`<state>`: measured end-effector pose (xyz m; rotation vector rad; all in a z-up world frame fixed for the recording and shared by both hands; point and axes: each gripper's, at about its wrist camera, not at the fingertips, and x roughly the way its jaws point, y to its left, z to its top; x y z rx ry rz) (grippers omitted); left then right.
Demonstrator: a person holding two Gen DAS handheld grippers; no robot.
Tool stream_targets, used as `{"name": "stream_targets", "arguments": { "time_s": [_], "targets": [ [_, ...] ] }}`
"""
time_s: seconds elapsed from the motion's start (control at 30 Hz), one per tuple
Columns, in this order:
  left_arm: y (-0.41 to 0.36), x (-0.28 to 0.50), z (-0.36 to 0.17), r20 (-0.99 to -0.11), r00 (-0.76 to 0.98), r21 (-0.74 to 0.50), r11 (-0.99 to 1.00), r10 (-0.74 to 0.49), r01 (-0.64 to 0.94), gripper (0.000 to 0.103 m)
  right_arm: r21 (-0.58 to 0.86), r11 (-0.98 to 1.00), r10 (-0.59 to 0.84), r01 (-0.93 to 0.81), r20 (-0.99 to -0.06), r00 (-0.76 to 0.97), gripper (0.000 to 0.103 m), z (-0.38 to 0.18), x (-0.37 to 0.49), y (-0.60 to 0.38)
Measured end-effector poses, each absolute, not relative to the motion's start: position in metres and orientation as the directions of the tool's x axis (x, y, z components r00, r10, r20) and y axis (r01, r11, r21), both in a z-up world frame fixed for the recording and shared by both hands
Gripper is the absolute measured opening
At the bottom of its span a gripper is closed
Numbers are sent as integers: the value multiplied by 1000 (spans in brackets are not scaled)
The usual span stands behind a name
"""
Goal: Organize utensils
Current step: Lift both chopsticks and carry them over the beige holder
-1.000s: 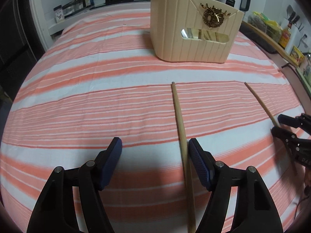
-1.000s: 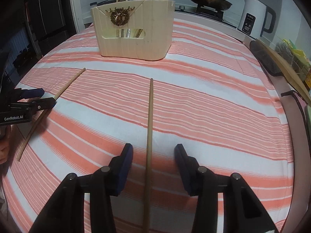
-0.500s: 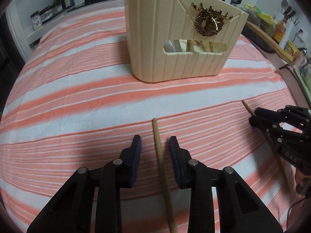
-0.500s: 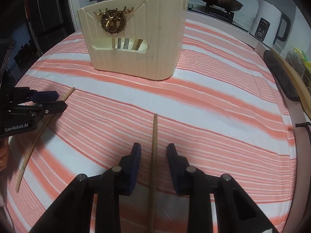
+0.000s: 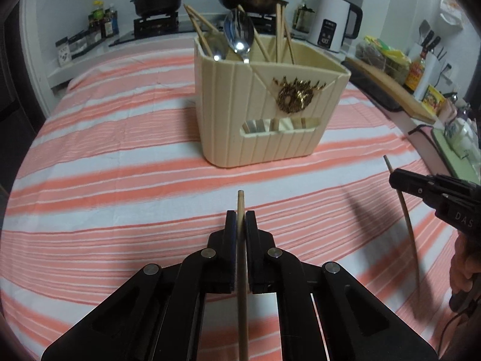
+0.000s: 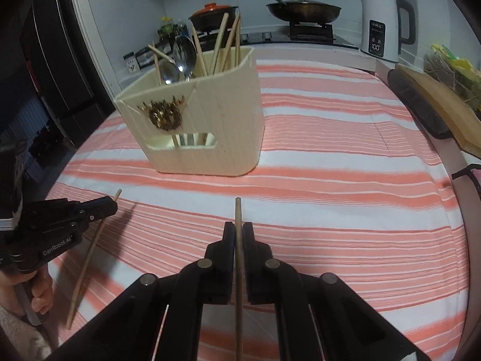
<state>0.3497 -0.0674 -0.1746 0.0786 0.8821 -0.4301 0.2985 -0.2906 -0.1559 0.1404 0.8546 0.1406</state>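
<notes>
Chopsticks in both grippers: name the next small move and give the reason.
Probably carry both forward and over the cream holder's open top. The left gripper is shut on one chopstick, the right gripper on the other, both off the striped cloth; chopsticks and spoons already stand in that holder.

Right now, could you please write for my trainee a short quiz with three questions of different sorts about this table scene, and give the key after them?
1. True or false: the left gripper has its jaws shut on a thin wooden chopstick.
2. Multiple choice: what does the right gripper hold? A) a metal spoon B) a second wooden chopstick C) nothing
3. Short answer: what stands already in the cream ribbed plastic utensil holder on the pink striped tablecloth?

Key
1. True.
2. B.
3. Wooden chopsticks and shiny metal spoons.
</notes>
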Motion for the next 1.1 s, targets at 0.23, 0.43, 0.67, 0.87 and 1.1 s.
{"name": "stream_targets", "arguments": {
  "time_s": [0.23, 0.43, 0.67, 0.87, 1.1],
  "targets": [
    [-42, 311, -117, -657, 629, -180, 897, -415, 403, 4, 230, 968, 229, -99, -654, 721, 5, -103, 250, -285],
    [-16, 280, -77, -565, 675, -245, 877, -475, 413, 4, 226, 967, 231, -116, -597, 768, 5, -72, 203, -277],
    [-5, 259, -46, -494, 713, -262, 867, -498, 424, 3, 219, 968, 226, -127, -520, 824, 5, -39, 172, -271],
    [1, 252, -24, -465, 725, -263, 862, -508, 434, 3, 184, 970, 227, -157, -469, 854, 5, -7, 166, -264],
    [8, 257, 7, -425, 748, -242, 860, -510, 449, 3, 154, 972, 228, -176, -464, 856, 5, 20, 183, -267]
  ]
}}
